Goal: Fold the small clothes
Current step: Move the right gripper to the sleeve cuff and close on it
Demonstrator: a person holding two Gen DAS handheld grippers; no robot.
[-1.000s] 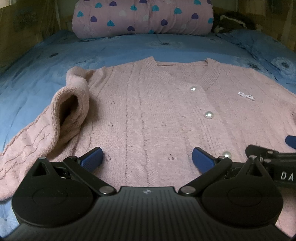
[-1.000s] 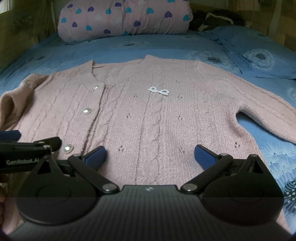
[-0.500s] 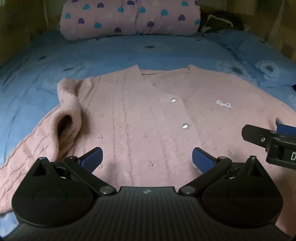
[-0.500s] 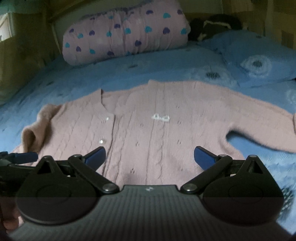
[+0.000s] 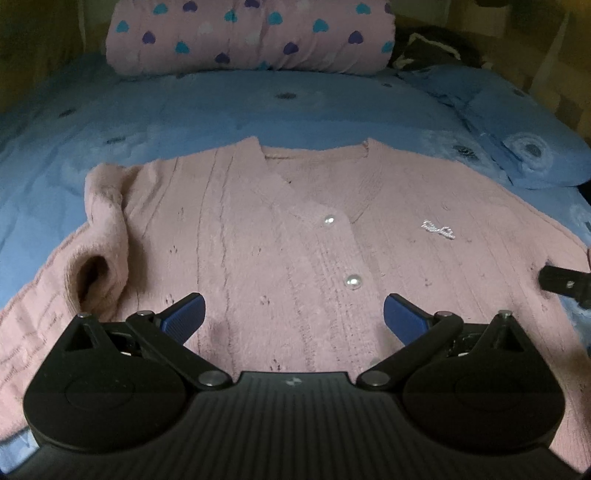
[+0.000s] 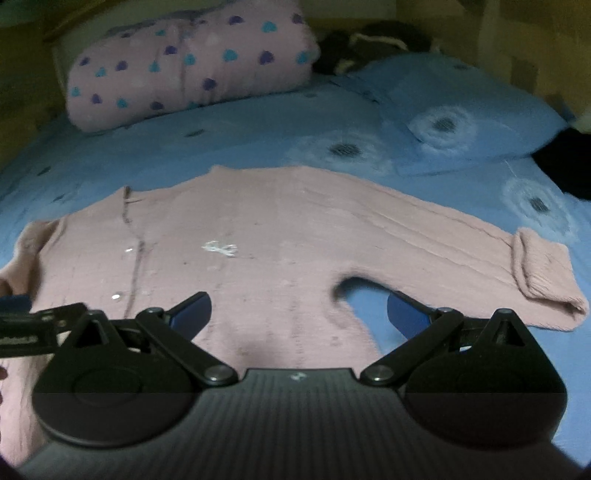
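A blue bedsheet (image 5: 221,110) printed with pale dandelion-like flowers covers the bed. At its far end lies a pink rolled quilt (image 5: 251,33) dotted with teal, purple and white hearts. A blue flower-print pillow (image 6: 469,110) rests beside it, with dark bundled cloth (image 6: 373,40) behind.

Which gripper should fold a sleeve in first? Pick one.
Right. The right gripper is open with the flat, outstretched sleeve just ahead of it. The left gripper faces the cardigan front, its sleeve already bunched.
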